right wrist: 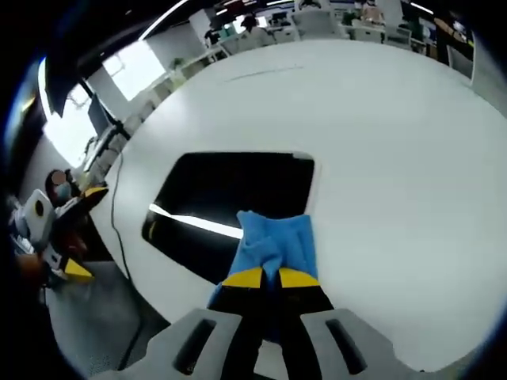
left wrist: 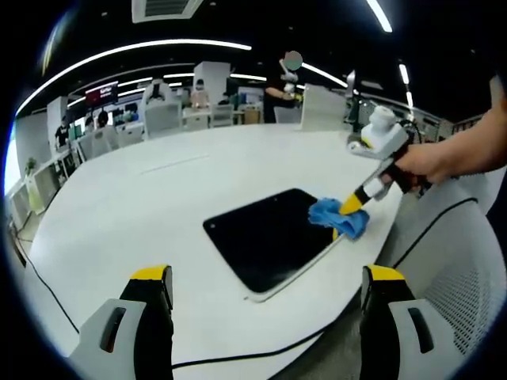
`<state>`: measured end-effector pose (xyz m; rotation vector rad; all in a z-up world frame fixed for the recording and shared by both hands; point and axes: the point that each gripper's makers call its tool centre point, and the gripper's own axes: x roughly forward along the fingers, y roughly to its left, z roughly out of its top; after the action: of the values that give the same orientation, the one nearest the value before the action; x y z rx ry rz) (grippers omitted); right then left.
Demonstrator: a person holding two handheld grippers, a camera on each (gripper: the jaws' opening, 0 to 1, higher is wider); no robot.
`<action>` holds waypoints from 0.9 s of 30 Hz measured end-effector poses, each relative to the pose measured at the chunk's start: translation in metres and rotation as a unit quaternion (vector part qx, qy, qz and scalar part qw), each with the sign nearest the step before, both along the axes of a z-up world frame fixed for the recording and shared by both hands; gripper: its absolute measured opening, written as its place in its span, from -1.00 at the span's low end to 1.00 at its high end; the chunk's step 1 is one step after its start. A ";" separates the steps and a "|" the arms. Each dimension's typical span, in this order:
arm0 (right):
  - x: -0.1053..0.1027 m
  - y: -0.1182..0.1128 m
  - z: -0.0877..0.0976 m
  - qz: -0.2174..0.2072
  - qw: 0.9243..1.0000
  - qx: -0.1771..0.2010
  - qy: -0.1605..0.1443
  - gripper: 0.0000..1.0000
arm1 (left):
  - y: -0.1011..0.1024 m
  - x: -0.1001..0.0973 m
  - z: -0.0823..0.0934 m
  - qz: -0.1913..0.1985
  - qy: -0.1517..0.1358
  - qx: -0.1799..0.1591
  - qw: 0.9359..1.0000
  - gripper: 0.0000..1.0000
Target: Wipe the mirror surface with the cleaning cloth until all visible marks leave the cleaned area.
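The right gripper clamps the blue cleaning cloth on the mirror's near edge; the left gripper hovers, jaws apart.

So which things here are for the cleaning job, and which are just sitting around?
For the job:
- mirror, lying flat on the white table
- blue cleaning cloth, pinched in the right gripper at the mirror's edge

Just around:
- left gripper, open and held off the mirror
- black cable along the table edge
- office desks and chairs far behind
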<state>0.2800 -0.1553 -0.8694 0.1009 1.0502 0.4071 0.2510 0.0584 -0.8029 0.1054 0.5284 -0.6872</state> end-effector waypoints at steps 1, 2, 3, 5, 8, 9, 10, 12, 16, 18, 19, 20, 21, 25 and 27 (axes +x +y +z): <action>0.000 0.000 0.000 -0.001 1.000 0.000 0.000 -1.00 | 0.000 0.000 0.000 0.000 0.000 0.000 1.000 0.99; 0.000 0.000 0.000 -0.002 1.000 0.000 0.000 -1.00 | 0.000 0.000 0.000 0.001 0.000 -0.001 1.000 0.99; 0.001 0.000 0.000 -0.002 1.000 0.000 0.000 -1.00 | 0.000 0.000 0.000 0.001 0.000 -0.001 1.000 0.99; 0.000 0.000 0.000 -0.005 1.000 0.002 0.000 -1.00 | 0.000 0.000 0.000 0.001 -0.001 -0.001 1.000 0.99; -0.001 0.004 0.001 -0.017 1.000 0.013 0.008 -1.00 | 0.001 0.001 0.001 0.002 -0.002 -0.002 1.000 0.99; -0.001 0.007 0.001 -0.016 1.000 0.012 0.006 -1.00 | 0.001 0.001 0.000 0.002 -0.002 -0.002 1.000 0.99; -0.001 0.010 0.001 -0.014 1.000 0.013 0.005 -1.00 | 0.001 0.001 0.001 0.003 -0.002 -0.002 1.000 0.99; -0.001 0.016 0.001 -0.013 1.000 0.017 0.006 -1.00 | 0.001 0.001 0.001 0.004 -0.002 -0.004 1.000 0.99; 0.001 0.025 0.001 -0.014 1.000 0.023 0.006 -1.00 | 0.001 0.001 0.002 0.005 -0.002 -0.007 1.000 0.99; 0.002 0.030 0.001 -0.014 1.000 0.026 0.007 -1.00 | 0.001 0.001 0.001 0.004 -0.002 -0.006 1.000 0.99; 0.002 0.032 0.002 -0.014 1.000 0.026 0.007 -1.00 | 0.001 0.001 0.001 0.004 -0.002 -0.007 1.000 0.99; 0.003 0.036 0.002 -0.013 1.000 0.026 0.006 -1.00 | 0.001 0.001 0.001 0.004 -0.001 -0.008 1.000 0.99; 0.003 0.039 0.002 -0.010 1.000 0.025 0.006 -1.00 | 0.001 0.000 0.001 0.006 0.001 -0.010 1.000 0.99; 0.005 0.051 0.001 -0.006 1.000 0.028 0.004 -1.00 | 0.000 0.000 0.001 0.002 0.001 -0.006 1.000 0.99; 0.005 0.057 0.001 -0.006 1.000 0.030 0.005 -1.00 | 0.001 0.000 0.000 0.003 -0.001 -0.001 1.000 0.99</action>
<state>0.2854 -0.0983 -0.8681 0.1634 1.0470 0.4279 0.2513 0.0597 -0.8027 0.1020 0.5255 -0.6819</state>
